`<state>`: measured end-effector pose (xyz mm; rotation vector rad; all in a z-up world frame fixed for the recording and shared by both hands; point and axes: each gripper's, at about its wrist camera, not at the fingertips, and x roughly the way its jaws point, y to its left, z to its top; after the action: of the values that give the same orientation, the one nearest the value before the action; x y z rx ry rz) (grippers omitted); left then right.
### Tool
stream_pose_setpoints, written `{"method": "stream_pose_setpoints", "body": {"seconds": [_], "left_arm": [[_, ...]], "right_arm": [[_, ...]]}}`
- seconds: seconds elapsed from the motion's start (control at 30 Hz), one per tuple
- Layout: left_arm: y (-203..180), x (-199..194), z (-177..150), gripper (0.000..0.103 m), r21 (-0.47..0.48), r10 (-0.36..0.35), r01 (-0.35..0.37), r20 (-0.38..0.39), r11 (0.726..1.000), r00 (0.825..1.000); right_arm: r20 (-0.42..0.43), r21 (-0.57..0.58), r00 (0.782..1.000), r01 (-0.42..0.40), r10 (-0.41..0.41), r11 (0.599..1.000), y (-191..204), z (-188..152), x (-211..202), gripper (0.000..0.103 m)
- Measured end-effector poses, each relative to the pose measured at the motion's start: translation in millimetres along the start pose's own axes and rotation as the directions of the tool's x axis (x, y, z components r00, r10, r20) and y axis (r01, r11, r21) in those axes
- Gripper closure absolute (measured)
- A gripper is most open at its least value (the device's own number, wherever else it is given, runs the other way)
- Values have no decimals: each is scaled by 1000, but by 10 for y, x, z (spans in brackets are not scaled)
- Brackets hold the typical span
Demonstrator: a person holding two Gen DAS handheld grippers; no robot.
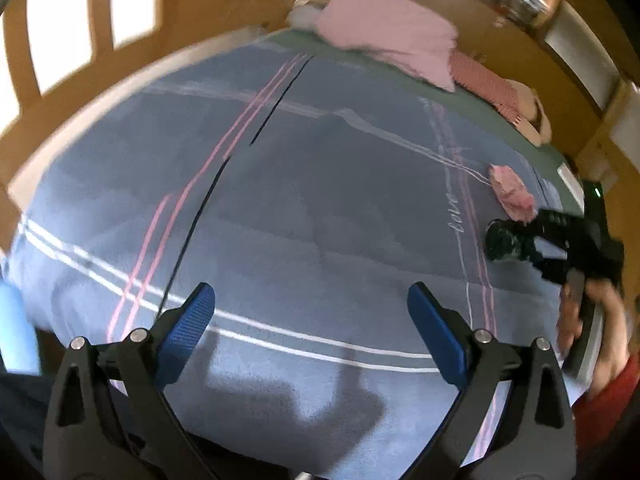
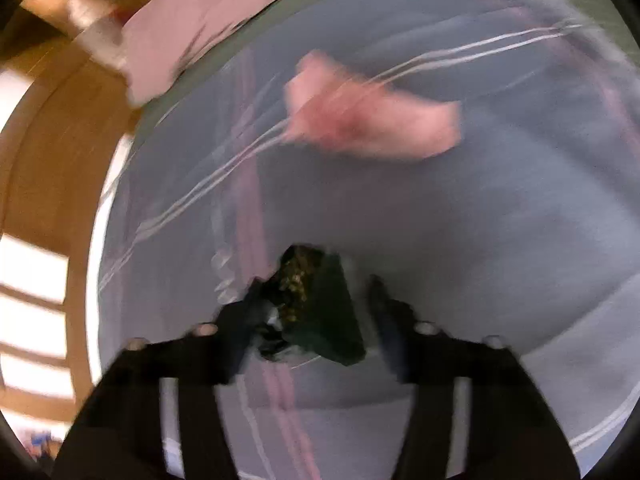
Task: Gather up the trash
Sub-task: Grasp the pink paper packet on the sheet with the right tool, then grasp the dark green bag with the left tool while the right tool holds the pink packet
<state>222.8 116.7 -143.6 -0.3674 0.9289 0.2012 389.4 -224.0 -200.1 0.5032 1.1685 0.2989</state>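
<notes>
My right gripper point(image 2: 316, 284) is shut on a crumpled dark green wrapper point(image 2: 320, 312), which stays sharp between the fingers while the bed behind blurs. In the left wrist view the same right gripper point(image 1: 520, 240) reaches in from the right with the dark green wrapper point(image 1: 502, 240) at its tip, just above the blue striped blanket point(image 1: 300, 200). A crumpled pink piece of trash point(image 2: 372, 120) lies on the blanket ahead of it, and shows as the pink trash point(image 1: 512, 192) just beyond the right gripper. My left gripper point(image 1: 312, 304) stands wide open over the blanket, nothing between its blue pads.
A pink pillow point(image 1: 392, 36) lies at the head of the bed, with a soft doll in pink check point(image 1: 500, 96) beside it. A wooden bed frame point(image 1: 100, 12) runs round the mattress. A person's hand and red sleeve point(image 1: 600, 344) are at the right.
</notes>
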Motion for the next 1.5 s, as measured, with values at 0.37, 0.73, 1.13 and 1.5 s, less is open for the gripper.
{"method": "stream_pose_setpoints", "body": {"seconds": [0.37, 0.73, 1.13, 1.5], "left_arm": [[43, 1, -112, 7, -65, -4, 3, -11, 998, 1000], [-63, 20, -133, 7, -52, -10, 10, -2, 999, 1000], [-88, 35, -157, 7, -56, -9, 8, -16, 998, 1000], [-33, 66, -161, 6, -65, -3, 1, -20, 998, 1000]], "right_arm": [[161, -320, 980, 164, -117, 933, 618, 193, -243, 18], [164, -152, 907, 411, -387, 899, -40, 842, 238, 51], [-18, -482, 954, 254, -299, 839, 421, -318, 163, 61], [-92, -533, 973, 131, -212, 836, 618, -859, -221, 61]]}}
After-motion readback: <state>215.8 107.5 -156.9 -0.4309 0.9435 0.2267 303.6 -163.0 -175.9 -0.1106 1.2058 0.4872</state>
